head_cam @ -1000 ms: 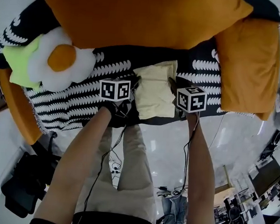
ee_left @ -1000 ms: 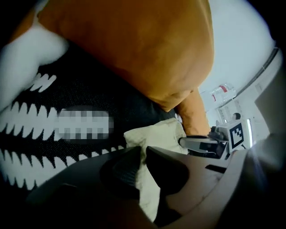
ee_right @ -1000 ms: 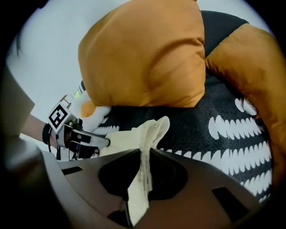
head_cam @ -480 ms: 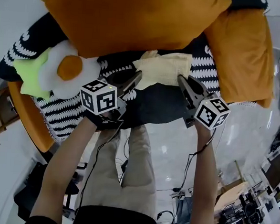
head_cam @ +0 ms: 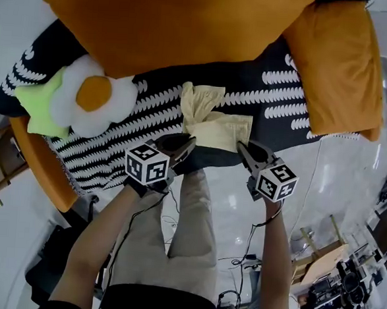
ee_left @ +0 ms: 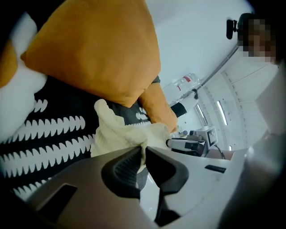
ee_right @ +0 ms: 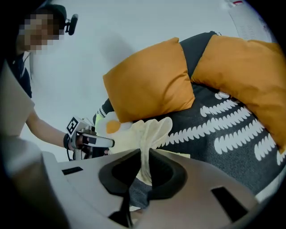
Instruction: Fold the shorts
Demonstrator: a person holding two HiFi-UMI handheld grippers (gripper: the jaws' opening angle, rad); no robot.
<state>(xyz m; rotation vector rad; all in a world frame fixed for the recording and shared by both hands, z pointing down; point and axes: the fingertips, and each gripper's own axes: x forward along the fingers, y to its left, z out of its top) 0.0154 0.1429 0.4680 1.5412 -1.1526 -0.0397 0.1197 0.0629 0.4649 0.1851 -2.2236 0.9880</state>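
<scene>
The pale yellow shorts point(head_cam: 209, 122) lie crumpled on the black-and-white patterned cover point(head_cam: 115, 135), their near edge lifted off it. My left gripper point(head_cam: 189, 142) is shut on the shorts' near left corner, and the cloth point(ee_left: 123, 134) runs straight into its closed jaws in the left gripper view. My right gripper point(head_cam: 241, 147) is shut on the near right corner. In the right gripper view a pinched fold of the shorts point(ee_right: 147, 129) rises out of the jaws. The far part of the shorts bunches up toward the cushions.
A big orange cushion point(head_cam: 183, 21) lies behind the shorts and a second orange cushion point(head_cam: 339, 61) at the right. A fried-egg plush point(head_cam: 91, 100) sits at the left. The cover's near edge drops to a glossy floor point(head_cam: 310, 192) with cables.
The shorts lay flat between the grippers a second ago. Both grippers have since risen with the near edge pinched and moved apart, and the cloth now hangs crumpled between them.
</scene>
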